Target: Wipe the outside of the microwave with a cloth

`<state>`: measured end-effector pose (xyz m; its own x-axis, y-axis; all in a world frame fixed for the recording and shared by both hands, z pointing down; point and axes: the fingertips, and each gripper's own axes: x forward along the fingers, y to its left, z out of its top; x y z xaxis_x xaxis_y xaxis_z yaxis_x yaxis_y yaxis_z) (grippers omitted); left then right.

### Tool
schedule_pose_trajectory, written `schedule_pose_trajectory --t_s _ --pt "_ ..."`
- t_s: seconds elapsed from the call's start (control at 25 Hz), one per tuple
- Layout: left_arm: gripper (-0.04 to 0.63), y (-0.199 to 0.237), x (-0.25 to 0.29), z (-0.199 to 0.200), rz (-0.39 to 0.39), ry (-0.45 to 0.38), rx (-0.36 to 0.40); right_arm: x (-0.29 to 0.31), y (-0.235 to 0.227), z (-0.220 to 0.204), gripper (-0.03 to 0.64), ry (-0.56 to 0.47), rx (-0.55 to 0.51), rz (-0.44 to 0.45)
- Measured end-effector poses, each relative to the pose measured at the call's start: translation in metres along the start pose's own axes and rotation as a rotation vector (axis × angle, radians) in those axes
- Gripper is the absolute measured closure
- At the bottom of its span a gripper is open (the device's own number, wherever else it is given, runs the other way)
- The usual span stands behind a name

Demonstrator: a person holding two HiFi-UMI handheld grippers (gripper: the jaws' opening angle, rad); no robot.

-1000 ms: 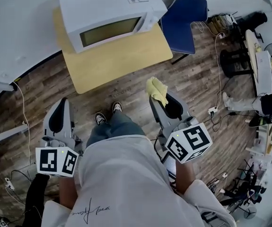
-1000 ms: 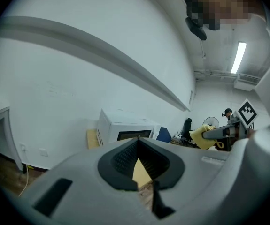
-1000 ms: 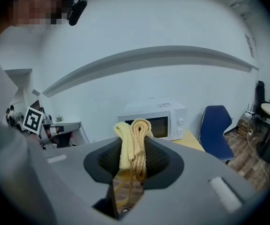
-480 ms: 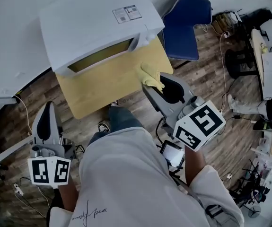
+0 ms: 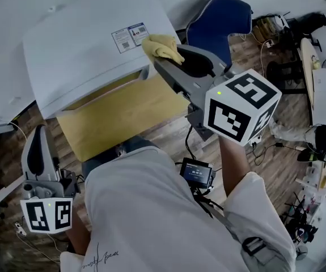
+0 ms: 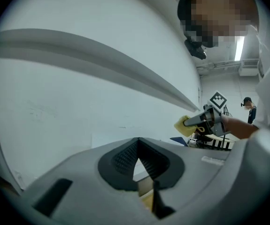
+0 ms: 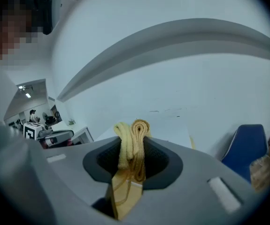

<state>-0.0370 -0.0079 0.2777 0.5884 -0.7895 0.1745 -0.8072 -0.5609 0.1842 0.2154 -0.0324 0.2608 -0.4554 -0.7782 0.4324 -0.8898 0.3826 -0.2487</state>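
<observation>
Clamping a soft yellow cloth tight in the right gripper, bunched into two fat terry folds between dark ribbed pads. Pressing it onto the smooth white top of the boxy microwave, just beside the little printed label near the right edge. Probably touching, but kinda hard to call from up here. Holding the left gripper low at the left, off the pale wooden table, jaws pinched together on nothing but air. Seeing the microwave sitting on that table, with a blue padded chair near its far right side.

Compared to half a second back: bringing the cloth up from over the tabletop, by the microwave's front right corner, onto the top panel. Leaning in closer too, going by the bigger-looking microwave. Leaving the left gripper in roughly the same low spot.

Counting up: one microwave, one cloth, two grippers, one table, one chair, one label.
</observation>
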Motion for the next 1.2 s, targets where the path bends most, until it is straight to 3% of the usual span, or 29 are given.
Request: schedule_pose_trajectory --t_s 0.44,0.88,1.2 --pt "0.603 0.026 0.030 0.009 0.046 -0.010 0.050 0.087 -0.064 0.054 0.500 0.125 -0.153 -0.093" --pt "0.603 0.043 0.038 0.004 0.040 0.006 0.011 0.172 -0.175 0.067 0.500 0.266 -0.111 -0.289" --pt "0.603 0.053 0.035 -0.003 0.065 0.007 -0.011 0.203 -0.213 0.060 0.500 0.330 -0.143 -0.406"
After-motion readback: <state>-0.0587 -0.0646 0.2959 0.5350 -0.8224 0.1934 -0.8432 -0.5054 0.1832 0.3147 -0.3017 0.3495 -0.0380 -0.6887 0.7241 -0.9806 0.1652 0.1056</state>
